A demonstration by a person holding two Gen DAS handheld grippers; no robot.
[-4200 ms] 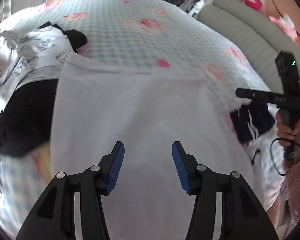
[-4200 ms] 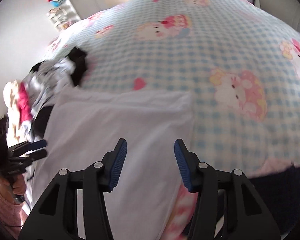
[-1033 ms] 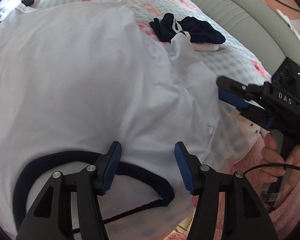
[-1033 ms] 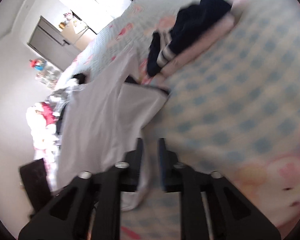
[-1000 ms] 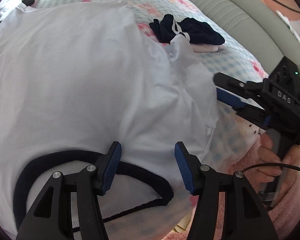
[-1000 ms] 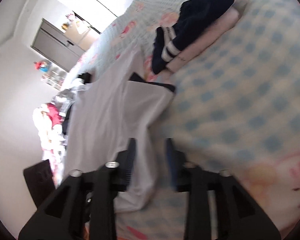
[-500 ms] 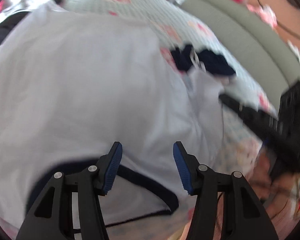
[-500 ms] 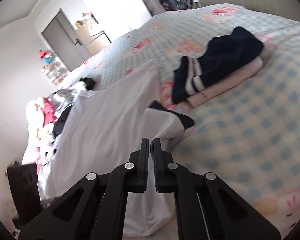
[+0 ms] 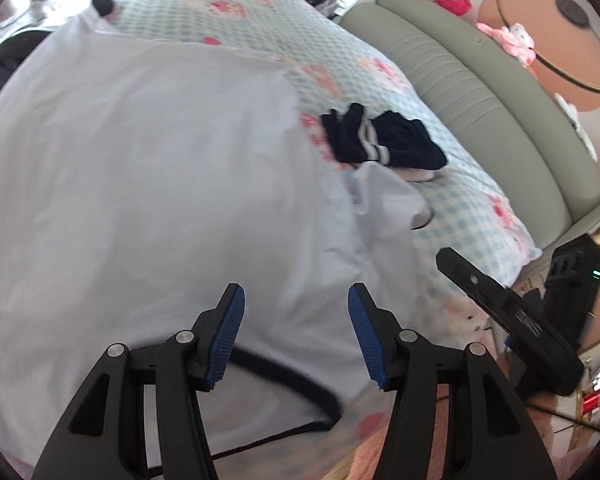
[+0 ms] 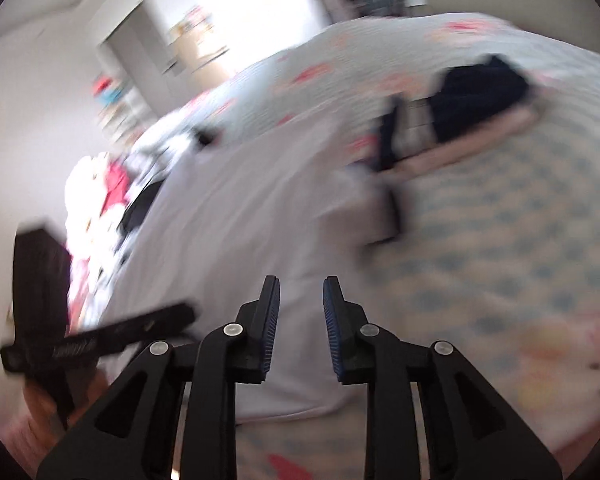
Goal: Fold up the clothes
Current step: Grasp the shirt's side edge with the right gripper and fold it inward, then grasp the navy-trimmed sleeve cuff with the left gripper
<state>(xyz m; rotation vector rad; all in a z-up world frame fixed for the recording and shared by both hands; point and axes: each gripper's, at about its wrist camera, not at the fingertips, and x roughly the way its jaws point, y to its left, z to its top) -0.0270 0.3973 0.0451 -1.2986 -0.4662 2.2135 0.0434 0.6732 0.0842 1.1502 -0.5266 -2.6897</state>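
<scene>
A white T-shirt (image 9: 148, 168) with a dark neckband (image 9: 296, 380) lies spread on the bed, neck end nearest me. Its right sleeve (image 9: 388, 196) is folded in over the body. My left gripper (image 9: 296, 332) hovers open just above the shirt near the collar, nothing between its pads. In the blurred right wrist view the same shirt (image 10: 240, 216) fills the middle. My right gripper (image 10: 301, 328) hangs over the shirt's near right edge; its jaws are opening and nothing is between them. The right gripper's body (image 9: 512, 320) shows at the left view's lower right.
Folded navy clothes with white stripes (image 9: 380, 144) lie on the checked blue bedspread (image 9: 468, 216) right of the shirt. A heap of unfolded clothes (image 10: 112, 196) sits at the far left. A grey padded headboard (image 9: 480, 92) runs along the right side.
The right gripper let go of the folded sleeve, shut empty, then began opening while pulling back. The left gripper drew back and rose a little; more of the bed shows.
</scene>
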